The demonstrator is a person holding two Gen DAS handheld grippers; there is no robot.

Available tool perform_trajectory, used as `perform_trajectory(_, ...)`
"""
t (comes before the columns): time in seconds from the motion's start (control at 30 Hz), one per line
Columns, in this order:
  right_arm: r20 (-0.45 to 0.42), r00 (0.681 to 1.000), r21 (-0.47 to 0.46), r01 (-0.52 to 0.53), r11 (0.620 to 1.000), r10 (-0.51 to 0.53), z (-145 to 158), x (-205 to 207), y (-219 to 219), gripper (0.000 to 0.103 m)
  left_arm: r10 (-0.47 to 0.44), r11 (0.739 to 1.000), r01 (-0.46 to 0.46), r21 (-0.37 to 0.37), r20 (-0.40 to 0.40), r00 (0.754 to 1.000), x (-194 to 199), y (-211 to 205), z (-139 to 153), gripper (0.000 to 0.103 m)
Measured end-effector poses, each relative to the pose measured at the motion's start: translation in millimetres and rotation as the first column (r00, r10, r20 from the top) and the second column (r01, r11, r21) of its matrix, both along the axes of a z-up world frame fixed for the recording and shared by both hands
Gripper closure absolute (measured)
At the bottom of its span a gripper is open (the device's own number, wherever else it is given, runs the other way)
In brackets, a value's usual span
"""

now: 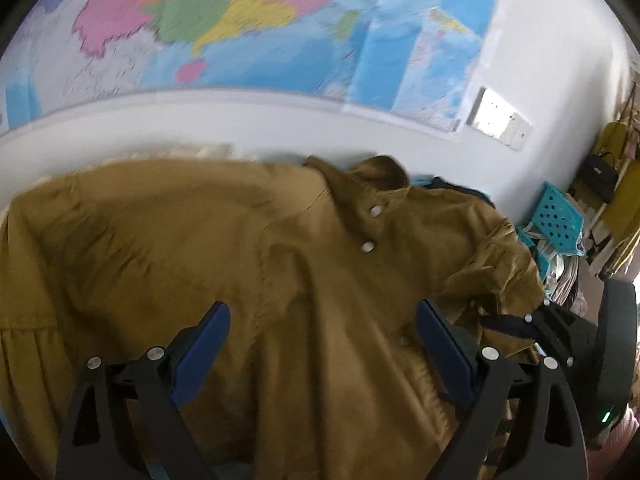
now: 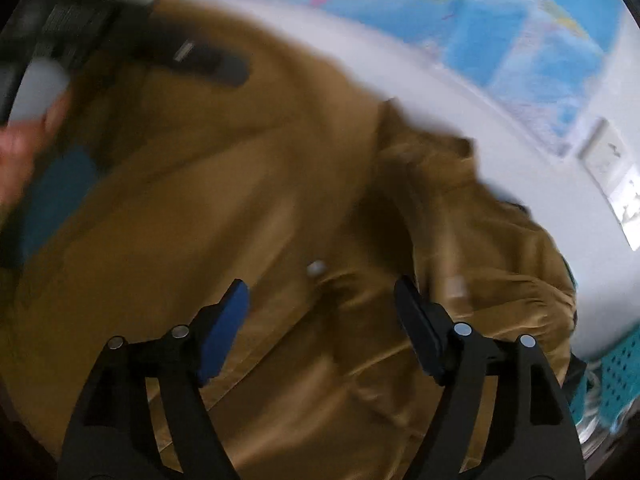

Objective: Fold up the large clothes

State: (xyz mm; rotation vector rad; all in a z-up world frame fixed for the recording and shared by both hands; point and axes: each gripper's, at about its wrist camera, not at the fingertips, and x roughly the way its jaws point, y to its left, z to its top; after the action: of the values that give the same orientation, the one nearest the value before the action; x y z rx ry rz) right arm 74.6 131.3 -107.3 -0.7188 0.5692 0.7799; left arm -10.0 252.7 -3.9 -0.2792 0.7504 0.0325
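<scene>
brown shirt (image 1: 240, 248) spread beneath both gaping tools, ungripped.

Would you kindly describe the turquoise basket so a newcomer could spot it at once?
Start at the big wall map, then drop to the mustard shirt below it. Beyond the shirt's right edge sits the turquoise basket, the only perforated plastic thing there.
</scene>
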Motion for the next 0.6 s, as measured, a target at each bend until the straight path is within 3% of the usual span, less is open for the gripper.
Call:
perform_trajectory(0.07,-0.009,1.000,-0.017,-0.012,1.000,0.012,2.6,-6.0,-9.8,0.018,0.001,1.000,-0.001,-0.016,-0.014,1.000,0.8,5.2,-4.1,0.012)
perform_trajectory(0.17,-0.014,1.000,0.033,-0.017,0.999,0.017,24.8,-12.1,-41.8,0.018,-0.023,1.000,0.022,-0.016,-0.016,1.000,1.3,4.5,-5.9,0.012)
perform_trajectory(0.3,-0.184,0.982,0.260,0.095,0.961,-0.047,57.9,15.4,-109.9,0.018,-0.090,0.996,0.090,0.014,-0.008,0.996,2.1,-11.5,-5.4,0.012)
perform_trajectory(0.37,-0.244,0.966,0.287,0.151,0.946,-0.080,54.5,28.9,-121.7,0.021,-0.130,0.991,0.130,0.029,-0.015,0.991,5.2,-23.0,-6.3,0.012)
perform_trajectory(0.4,-0.287,0.955,0.284,0.163,0.945,-0.078,45.1,37.7,-121.3,0.026,-0.144,0.989,0.145,0.030,-0.019,0.989,7.2,-26.3,-7.4,0.012)
perform_trajectory(0.5,-0.286,0.954,0.245,0.165,0.955,-0.092,23.1,45.5,-98.4,0.040,-0.166,0.986,0.166,0.016,-0.036,0.986,11.1,-33.0,-11.0,0.012)
perform_trajectory(0.57,-0.285,0.956,0.239,0.136,0.962,-0.065,13.8,47.2,-77.8,0.061,-0.169,0.986,0.169,-0.009,-0.039,0.985,11.3,-31.1,-12.9,0.012)
perform_trajectory(0.6,-0.298,0.954,0.255,0.114,0.960,-0.034,13.7,48.5,-67.1,0.082,-0.168,0.986,0.167,-0.027,-0.041,0.985,10.1,-28.5,-13.3,0.012)
